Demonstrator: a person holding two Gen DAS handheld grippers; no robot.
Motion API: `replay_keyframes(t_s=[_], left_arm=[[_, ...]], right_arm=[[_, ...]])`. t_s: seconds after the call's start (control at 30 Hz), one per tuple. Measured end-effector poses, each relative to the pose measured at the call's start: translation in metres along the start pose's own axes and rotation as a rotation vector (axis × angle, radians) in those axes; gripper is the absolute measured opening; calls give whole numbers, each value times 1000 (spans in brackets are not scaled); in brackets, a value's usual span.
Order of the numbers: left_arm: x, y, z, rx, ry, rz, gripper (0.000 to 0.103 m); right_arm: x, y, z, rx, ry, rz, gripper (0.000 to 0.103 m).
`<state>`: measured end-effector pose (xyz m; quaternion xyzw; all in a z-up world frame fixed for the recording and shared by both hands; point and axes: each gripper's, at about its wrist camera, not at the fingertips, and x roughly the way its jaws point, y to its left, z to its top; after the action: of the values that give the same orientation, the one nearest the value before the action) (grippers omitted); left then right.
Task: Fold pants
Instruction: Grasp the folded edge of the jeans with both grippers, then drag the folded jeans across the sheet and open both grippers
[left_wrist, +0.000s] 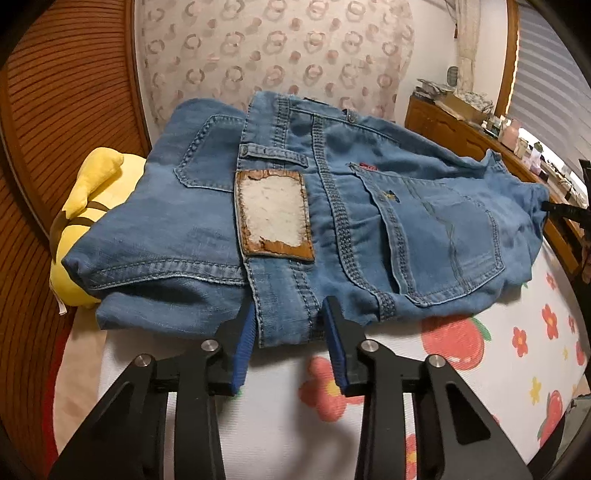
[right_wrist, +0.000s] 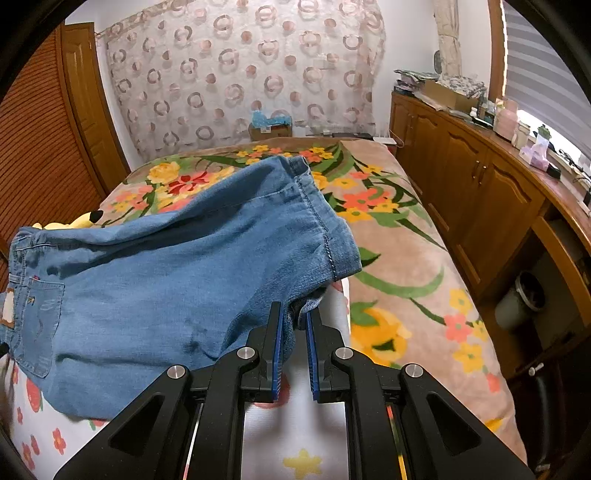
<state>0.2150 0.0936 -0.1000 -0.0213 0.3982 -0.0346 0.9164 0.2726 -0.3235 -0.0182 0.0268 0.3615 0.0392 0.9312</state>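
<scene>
- Two claws work jeans (left_wrist: 295, 206) lying on a bed (right_wrist: 406, 258).
- Left claw (left_wrist: 290, 314) straddles the waistband, jaws apart, gripping nothing.
- Right claw (right_wrist: 295, 317), nearly closed, pinches the leg fold; best carried level toward the waist.

Right gripper (right_wrist: 295, 325) at the folded edge of the blue jeans (right_wrist: 177, 280)

The jaws stand a little apart with a fold of denim between the blue pads (right_wrist: 277, 354). The jeans lie across a white flower-print sheet (right_wrist: 295, 435), hemmed leg ends towards a floral blanket (right_wrist: 399, 251). A yellow plush toy (right_wrist: 79, 221) peeks out behind the waistband. Wooden cabinets (right_wrist: 476, 192) line the right wall; a circle-patterned curtain (right_wrist: 240, 74) hangs behind.
</scene>
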Motion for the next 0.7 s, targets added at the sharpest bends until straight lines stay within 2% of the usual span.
replay_keyframes(t_s=[0.07, 0.17, 0.3, 0.4, 0.6, 0.7], left_arm=[[0, 3, 0, -10, -5, -5, 30], [-3, 6, 0, -14, -27, -4, 12], [-13, 2, 4, 10, -63, -44, 11], [-4, 0, 4, 25, -28, -29, 11], [8, 8, 2, -27, 11, -14, 11], [5, -2, 2, 45, 12, 16, 6]], right_arm=[[-3, 0, 0, -6, -8, 8, 11], [-6, 0, -1, -15, -21, 16, 11], [-11, 0, -2, -21, -37, 24, 11], [-10, -3, -5, -23, -39, 31, 11], [-8, -8, -8, -13, -38, 37, 11], [-9, -9, -7, -10, -33, 29, 11]])
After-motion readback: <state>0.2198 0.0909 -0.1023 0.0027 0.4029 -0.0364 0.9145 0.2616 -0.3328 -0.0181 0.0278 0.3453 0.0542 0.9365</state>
